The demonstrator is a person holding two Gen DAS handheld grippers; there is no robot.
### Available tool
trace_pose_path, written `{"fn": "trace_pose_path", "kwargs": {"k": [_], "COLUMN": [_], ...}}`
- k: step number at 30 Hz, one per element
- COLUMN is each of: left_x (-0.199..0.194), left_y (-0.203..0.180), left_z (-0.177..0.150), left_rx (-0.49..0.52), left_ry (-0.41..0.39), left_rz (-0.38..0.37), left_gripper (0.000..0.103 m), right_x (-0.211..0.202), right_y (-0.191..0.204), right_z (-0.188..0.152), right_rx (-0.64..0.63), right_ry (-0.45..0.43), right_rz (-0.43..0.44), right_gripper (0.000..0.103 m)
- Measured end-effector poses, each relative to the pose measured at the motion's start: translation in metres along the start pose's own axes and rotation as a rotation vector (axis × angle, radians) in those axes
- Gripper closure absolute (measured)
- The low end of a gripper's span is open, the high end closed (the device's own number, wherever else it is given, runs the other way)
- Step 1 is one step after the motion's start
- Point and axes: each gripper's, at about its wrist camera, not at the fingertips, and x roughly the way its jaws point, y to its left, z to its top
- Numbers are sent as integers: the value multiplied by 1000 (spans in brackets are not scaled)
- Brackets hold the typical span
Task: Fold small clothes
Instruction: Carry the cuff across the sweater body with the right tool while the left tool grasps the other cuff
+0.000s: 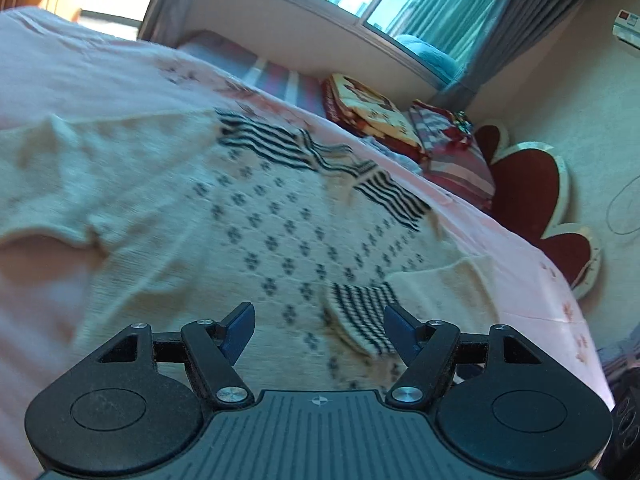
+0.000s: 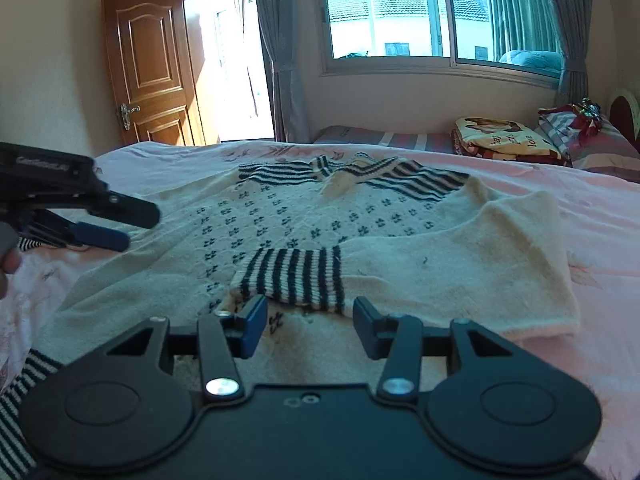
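Note:
A cream knit sweater (image 2: 288,224) with dark dots and black-and-white striped trim lies spread on the pink bed (image 2: 600,240). One sleeve is folded across the body, and its striped cuff (image 2: 296,276) lies just in front of my right gripper (image 2: 310,326), which is open and empty. My left gripper (image 1: 319,330) is open and empty, hovering over the sweater (image 1: 280,224) near the striped cuff (image 1: 360,320). The left gripper also shows in the right wrist view (image 2: 120,224) at the sweater's left edge. The left wrist view is blurred.
Folded blankets and pillows (image 2: 504,140) sit at the far right of the bed by a red headboard (image 1: 528,192). A window (image 2: 420,12) and a wooden door (image 2: 148,68) are behind. Bare pink sheet surrounds the sweater.

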Motion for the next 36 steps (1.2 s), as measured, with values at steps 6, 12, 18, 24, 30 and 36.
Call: {"fn": "trace_pose_path", "kwargs": {"k": [6,12,18,24,30,36], "left_x": [61,52,8,0,7,16], "left_y": [-23,-28,15,52,61,53], "left_z": [-2,6,19,8,3,3], "left_rx": [7,62,34,-11,-24,-12], "left_ry": [143,50,-12,9,32,45], "left_rz": [-29,-22,41,91,87,82], "left_gripper": [88,100,100,100,100,100], "right_x": [-24,-33,-28,-9,16,26], "right_y": [-20,-38,-72,-111,-151,-158], "right_z": [-7,-11,-14,-13,-25,-20], "right_rx": [91,204,494,793,1038,996], "right_ry": [-19,-28,-45,-112,-117,-134], "right_rz": [-31,-34,28,104,75,37], "right_gripper": [57,56,51,48,48,75]}}
